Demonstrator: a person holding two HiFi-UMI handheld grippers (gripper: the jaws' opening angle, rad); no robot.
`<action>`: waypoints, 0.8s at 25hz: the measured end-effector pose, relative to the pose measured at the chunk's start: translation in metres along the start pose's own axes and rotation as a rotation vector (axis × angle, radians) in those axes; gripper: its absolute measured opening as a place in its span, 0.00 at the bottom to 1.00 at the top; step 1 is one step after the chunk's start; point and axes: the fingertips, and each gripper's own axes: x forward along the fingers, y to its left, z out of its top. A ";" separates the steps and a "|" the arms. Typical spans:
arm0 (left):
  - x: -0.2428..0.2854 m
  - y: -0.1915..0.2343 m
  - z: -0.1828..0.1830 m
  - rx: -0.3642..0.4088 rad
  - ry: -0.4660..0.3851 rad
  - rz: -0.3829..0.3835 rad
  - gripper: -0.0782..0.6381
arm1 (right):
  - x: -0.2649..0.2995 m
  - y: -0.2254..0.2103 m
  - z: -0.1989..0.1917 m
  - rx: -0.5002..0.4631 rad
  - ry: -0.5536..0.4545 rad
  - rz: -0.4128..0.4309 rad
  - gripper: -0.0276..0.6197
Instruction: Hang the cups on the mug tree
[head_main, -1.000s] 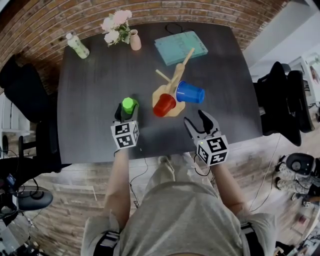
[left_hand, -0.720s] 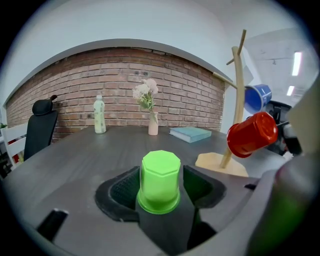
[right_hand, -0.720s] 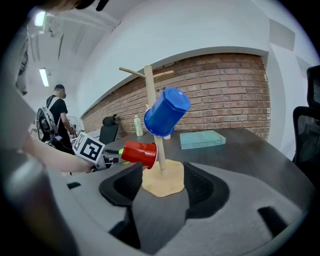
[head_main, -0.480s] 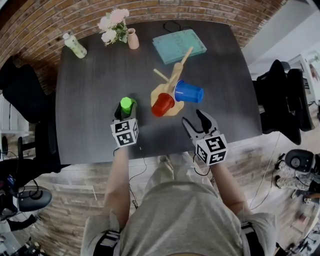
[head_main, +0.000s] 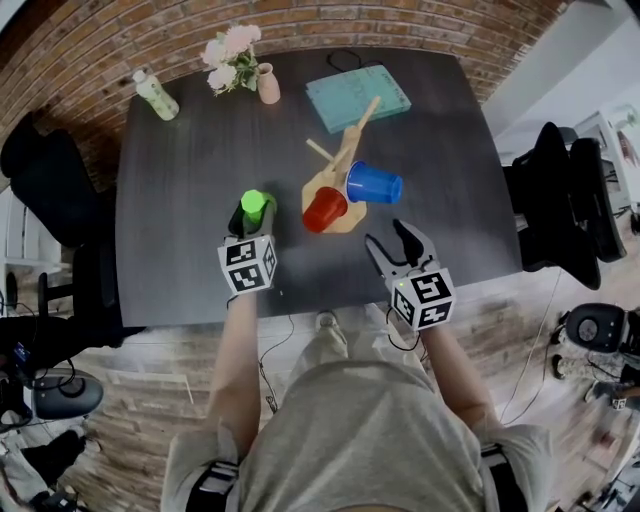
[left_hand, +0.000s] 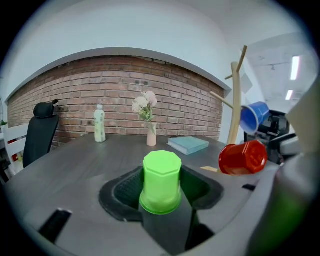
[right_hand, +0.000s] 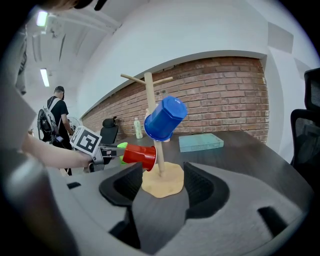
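A wooden mug tree (head_main: 345, 155) stands mid-table on a tan base, with a blue cup (head_main: 375, 184) and a red cup (head_main: 326, 209) hanging on its pegs. Left of it, my left gripper (head_main: 252, 212) is shut on an upside-down green cup (head_main: 252, 203); its jaws have just been closing on that cup. In the left gripper view the green cup (left_hand: 161, 181) sits between the pads, with the red cup (left_hand: 243, 158) to the right. My right gripper (head_main: 392, 238) stands open and empty near the table's front edge, facing the tree (right_hand: 150, 115).
A teal book (head_main: 360, 95), a pink vase with flowers (head_main: 240, 60) and a pale bottle (head_main: 155, 93) stand along the table's far side. Black chairs (head_main: 560, 190) flank the table. A person (right_hand: 55, 120) stands in the background.
My left gripper has risen a little with the green cup between its jaws. The right gripper has stayed where it was.
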 end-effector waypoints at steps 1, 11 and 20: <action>-0.002 -0.002 0.006 -0.003 -0.010 -0.007 0.43 | -0.001 0.000 0.000 -0.001 -0.002 0.000 0.41; -0.021 -0.019 0.066 -0.013 -0.117 -0.048 0.42 | -0.009 0.000 0.005 -0.015 -0.015 0.006 0.41; -0.038 -0.040 0.124 -0.013 -0.220 -0.104 0.42 | -0.018 0.005 0.011 -0.016 -0.038 0.013 0.41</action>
